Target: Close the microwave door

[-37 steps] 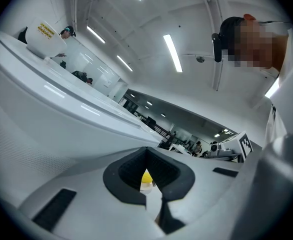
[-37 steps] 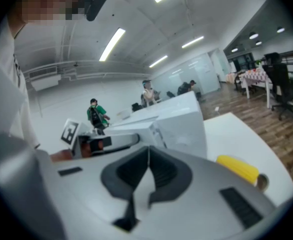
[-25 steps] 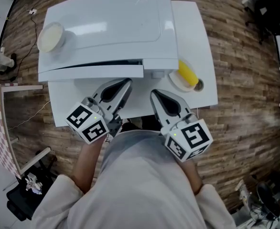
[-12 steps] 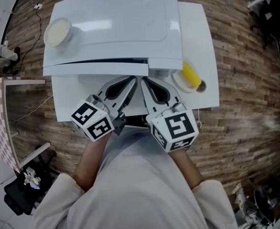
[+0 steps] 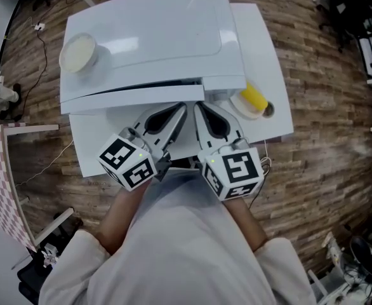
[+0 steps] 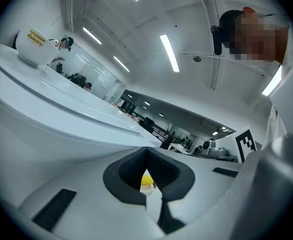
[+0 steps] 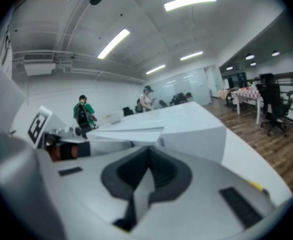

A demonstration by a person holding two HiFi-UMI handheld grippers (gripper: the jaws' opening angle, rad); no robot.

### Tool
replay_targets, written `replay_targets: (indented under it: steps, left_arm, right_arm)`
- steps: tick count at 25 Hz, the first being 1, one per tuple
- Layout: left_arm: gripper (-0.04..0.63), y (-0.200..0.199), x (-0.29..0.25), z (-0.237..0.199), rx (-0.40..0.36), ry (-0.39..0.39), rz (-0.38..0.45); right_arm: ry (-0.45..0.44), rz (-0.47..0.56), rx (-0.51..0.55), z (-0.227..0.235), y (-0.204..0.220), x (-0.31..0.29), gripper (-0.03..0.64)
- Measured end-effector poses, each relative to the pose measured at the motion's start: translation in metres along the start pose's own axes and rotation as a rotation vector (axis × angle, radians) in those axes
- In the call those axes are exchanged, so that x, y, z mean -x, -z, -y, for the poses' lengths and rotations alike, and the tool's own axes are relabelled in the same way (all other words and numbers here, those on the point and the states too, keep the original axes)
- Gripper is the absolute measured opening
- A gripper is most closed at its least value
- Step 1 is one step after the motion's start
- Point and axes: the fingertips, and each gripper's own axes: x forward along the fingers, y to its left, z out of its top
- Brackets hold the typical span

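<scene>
Microwave door (image 5: 129, 98): a white strip along the near edge of the microwave (image 5: 154, 37), seen from above. A thin dark gap separates it from the microwave's top and widens toward the control-panel end, so the door stands slightly ajar. The microwave sits on a white table (image 5: 276, 75).

Left gripper (image 5: 183, 108) and right gripper (image 5: 199, 108): side by side in front of the microwave, tips at the door's free end beside the control panel. Contact with the door cannot be confirmed. In each gripper view the jaws are pressed together and grasp nothing; only a sliver of a gap remains between the left pair.

Cream bowl (image 5: 78, 51): on top of the microwave, at its far left corner.

Yellow object (image 5: 254, 98): on a white dish (image 5: 240, 108), on the table just right of the microwave's control panel.

Wooden floor (image 5: 325, 138): surrounds the table.
</scene>
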Motion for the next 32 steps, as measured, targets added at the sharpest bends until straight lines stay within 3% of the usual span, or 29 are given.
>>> replay_targets:
  steps: [9,32]
  left_arm:
    - [0.018,0.0,-0.001,0.003,-0.026,0.083,-0.024]
    - [0.018,0.007,-0.013,-0.005,-0.003,0.086,-0.045]
  right_arm:
    - [0.042,0.028,-0.005,0.001,-0.001,-0.001,0.023]
    - [0.031,0.031,-0.024,0.005,-0.006,-0.009,0.023]
